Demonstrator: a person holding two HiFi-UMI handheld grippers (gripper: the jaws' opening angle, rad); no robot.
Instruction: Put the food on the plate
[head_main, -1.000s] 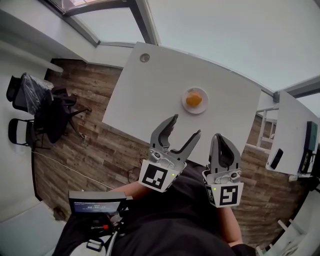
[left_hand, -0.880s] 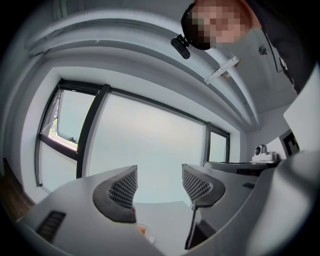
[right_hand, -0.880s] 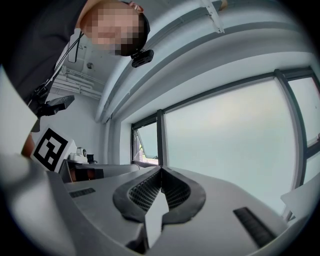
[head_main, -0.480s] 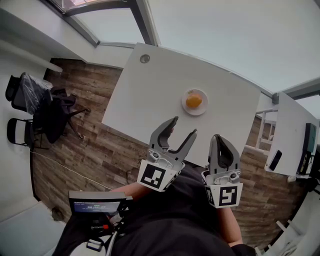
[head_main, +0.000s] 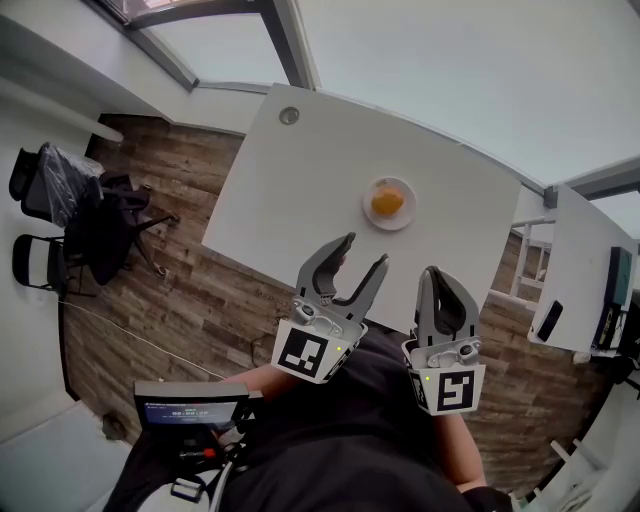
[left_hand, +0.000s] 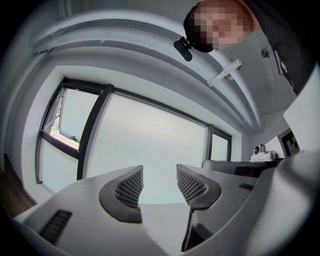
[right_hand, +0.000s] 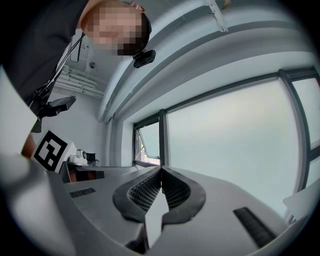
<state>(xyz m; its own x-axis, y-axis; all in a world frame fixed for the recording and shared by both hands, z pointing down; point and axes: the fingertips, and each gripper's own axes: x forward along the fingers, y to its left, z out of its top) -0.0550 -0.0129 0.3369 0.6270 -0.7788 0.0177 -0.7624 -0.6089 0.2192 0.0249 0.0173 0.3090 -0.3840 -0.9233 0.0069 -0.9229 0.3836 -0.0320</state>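
1. Left gripper (head_main: 366, 250): jaws partway apart, have just been closing in, nothing between them
2. Right gripper (head_main: 436, 275): jaws tip to tip, nothing held
3. I've got both pointing level, parked by the near edge of the bench (head_main: 300, 170), well short of the load
4. Food (head_main: 388, 201): one small rounded orange piece, already sitting mid-plate on the white plate (head_main: 371, 216), out on the far part of the bench
5. Handling, my guess: light, likely soft; too small here to tell what it is. Rounded, so a hard pinch could make it roll or squirt out
6. If I need to regrip: come down from above, jaws across its widest middle, gentle squeeze, stay clear of the plate rim
7. Reads as done to me
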